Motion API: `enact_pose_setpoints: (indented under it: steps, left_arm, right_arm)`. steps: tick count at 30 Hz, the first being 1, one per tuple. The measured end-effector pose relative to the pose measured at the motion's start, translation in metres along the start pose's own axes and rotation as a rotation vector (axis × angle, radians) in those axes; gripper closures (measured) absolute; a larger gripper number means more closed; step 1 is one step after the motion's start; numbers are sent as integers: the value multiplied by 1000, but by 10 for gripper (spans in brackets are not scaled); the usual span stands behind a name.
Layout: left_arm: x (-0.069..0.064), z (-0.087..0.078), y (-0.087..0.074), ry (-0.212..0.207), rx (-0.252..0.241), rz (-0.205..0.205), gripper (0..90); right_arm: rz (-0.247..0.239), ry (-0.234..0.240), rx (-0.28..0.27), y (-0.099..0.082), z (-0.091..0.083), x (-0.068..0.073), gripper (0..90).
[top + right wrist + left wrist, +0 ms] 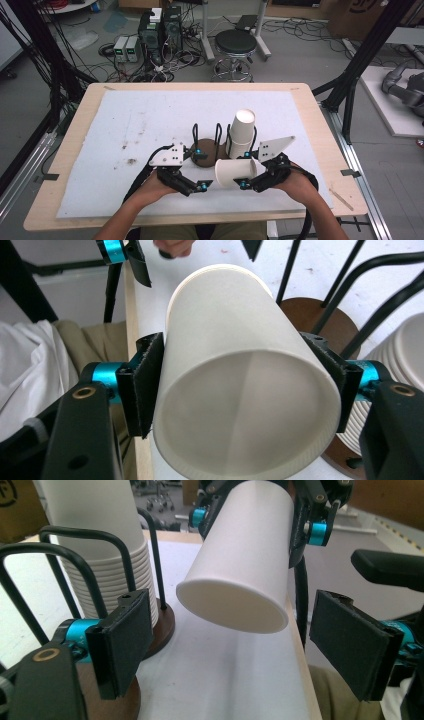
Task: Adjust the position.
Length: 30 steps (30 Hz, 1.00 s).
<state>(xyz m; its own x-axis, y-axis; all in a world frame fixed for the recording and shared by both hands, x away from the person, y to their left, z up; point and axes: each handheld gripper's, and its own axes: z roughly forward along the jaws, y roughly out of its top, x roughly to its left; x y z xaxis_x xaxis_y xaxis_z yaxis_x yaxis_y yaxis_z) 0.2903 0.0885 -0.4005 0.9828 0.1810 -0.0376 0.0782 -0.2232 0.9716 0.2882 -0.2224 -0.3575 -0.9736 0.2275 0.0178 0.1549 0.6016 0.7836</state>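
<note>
1. Right gripper [243, 183], nearest the person: clamped on a single white paper cup [234, 173], pads pressed on both cup walls; cup lies sideways just in front of the cup rack [206, 150], held off the mat.
2. Left gripper [202, 187], left of that cup: jaws released and spread wide, nothing between them; flat black padded faces.
3. Cup is smooth, matte, tapered, with a rolled rim; no print or logo readable on it.
4. Rack: round brown wooden base with black wire loops; base partly hidden by the grippers.
5. Stack of white cups [241, 132] stands nested in the rack's right side, leaning slightly; rims ribbed, count hard to tell.
6. White mat [125, 120] around the rack is felt-like, with dark stains to the left; wooden table [65, 150] edge beyond.
7. Past the rack, on the floor: black stool [235, 45], cables, grey boxes; labels too small to read.
</note>
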Motion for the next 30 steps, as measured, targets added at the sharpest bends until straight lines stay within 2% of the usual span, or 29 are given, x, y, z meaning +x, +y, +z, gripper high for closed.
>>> enact_pose_setpoints:
  steps: [6, 11, 19, 25, 30]
  left_arm:
    - [-1, -3, -8, 5, -77, -27, 171]
    - [-4, -4, -8, -12, -136, -32, 171]
    - [-7, 2, -12, -12, -161, -28, 162]
    - [-7, 7, -13, -20, -190, -35, 162]
    - [-9, 12, -12, -29, -195, -28, 162]
  right_arm:
    - [34, 0, -69, -9, -1, 0, 321]
    - [56, 6, -134, -13, -2, 0, 321]
    - [89, 32, -208, -20, -1, 1, 322]
    - [92, 46, -231, -20, 0, 3, 322]
    - [100, 58, -250, -19, -1, 3, 322]
